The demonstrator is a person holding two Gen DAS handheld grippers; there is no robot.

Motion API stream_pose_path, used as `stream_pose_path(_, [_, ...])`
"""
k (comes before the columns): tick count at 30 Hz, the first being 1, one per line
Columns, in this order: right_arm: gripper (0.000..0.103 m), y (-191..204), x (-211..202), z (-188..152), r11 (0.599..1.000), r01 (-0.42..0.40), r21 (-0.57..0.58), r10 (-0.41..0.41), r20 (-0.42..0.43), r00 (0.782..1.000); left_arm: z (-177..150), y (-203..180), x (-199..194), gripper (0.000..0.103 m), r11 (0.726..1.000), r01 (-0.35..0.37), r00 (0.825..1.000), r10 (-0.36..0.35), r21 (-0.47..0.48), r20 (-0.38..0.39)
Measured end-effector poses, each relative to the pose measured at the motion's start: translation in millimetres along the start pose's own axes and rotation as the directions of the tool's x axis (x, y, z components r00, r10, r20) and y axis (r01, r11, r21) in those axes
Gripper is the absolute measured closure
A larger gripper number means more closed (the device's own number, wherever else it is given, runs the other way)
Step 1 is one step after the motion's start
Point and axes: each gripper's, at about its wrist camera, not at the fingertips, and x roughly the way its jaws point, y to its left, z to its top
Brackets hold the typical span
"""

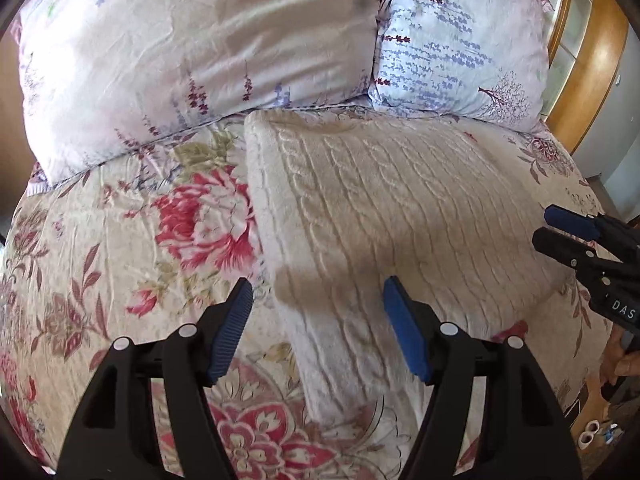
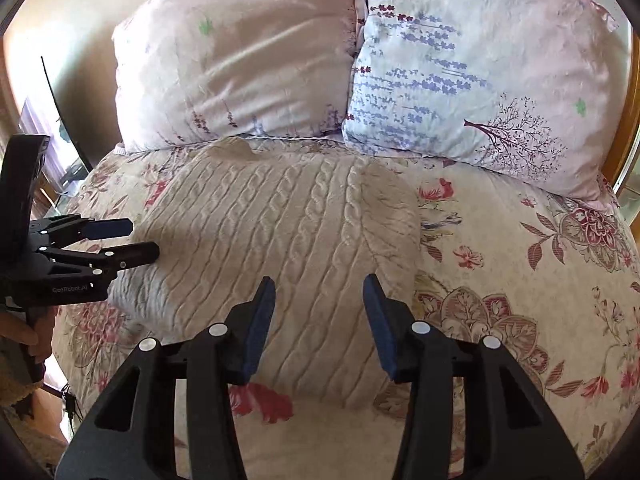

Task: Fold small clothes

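A cream cable-knit garment (image 1: 392, 216) lies folded into a rough rectangle on the flowered bedspread (image 1: 120, 240); it also shows in the right wrist view (image 2: 288, 236). My left gripper (image 1: 318, 300) is open and empty, hovering over the garment's near left edge; it shows from the side in the right wrist view (image 2: 140, 240). My right gripper (image 2: 320, 296) is open and empty above the garment's near part; it shows at the right edge of the left wrist view (image 1: 548, 226).
Two pillows lean at the head of the bed: a pale pink one (image 1: 200, 56) (image 2: 236, 76) and a lavender-print one (image 1: 460, 44) (image 2: 480, 68). A wooden headboard (image 1: 592, 60) rises behind them. The bed's right edge drops to the floor (image 1: 596, 432).
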Motion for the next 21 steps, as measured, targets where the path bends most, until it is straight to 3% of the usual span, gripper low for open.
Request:
stream_pose_path(6, [0.054, 6.2, 19.7, -17.4, 0.999, 0.042, -0.018, -0.043, -0.059, 0.997, -14.7, -3.4, 10.8, 0.032, 0.998, -0.053, 0.997, 0.052, -0.029, -0.051])
stream_pose_path(13, [0.041, 11.1, 21.9, -20.5, 0.998, 0.058, -0.021, -0.060, -0.067, 0.996, -15.4, -6.1, 15.7, 0.026, 0.995, -0.086, 0.995, 0.083, -0.045, -0.058])
stream_pose_path(15, [0.033, 11.7, 11.0, -19.9, 0.998, 0.062, 0.001, -0.062, -0.039, 0.997, -16.1, -5.0, 11.6, 0.024, 0.994, -0.095, 0.994, 0.093, -0.044, -0.048])
stream_pose_path(16, [0.020, 12.6, 5.5, -20.6, 0.997, 0.079, 0.005, -0.079, -0.022, 0.997, -16.5, -4.8, 9.8, 0.022, 0.994, -0.100, 0.994, 0.098, -0.043, -0.045])
stream_pose_path(17, [0.015, 13.1, -0.9, -21.9, 0.994, 0.107, 0.008, -0.107, -0.003, 0.994, -18.2, -4.7, 7.3, 0.021, 0.993, -0.107, 0.994, 0.105, -0.044, -0.041])
stream_pose_path(21, [0.014, 9.3, -14.9, -30.1, 0.986, 0.161, 0.043, -0.162, 0.015, 0.987, -26.9, -3.1, -1.7, 0.015, 0.990, -0.129, 0.991, 0.128, -0.054, -0.030])
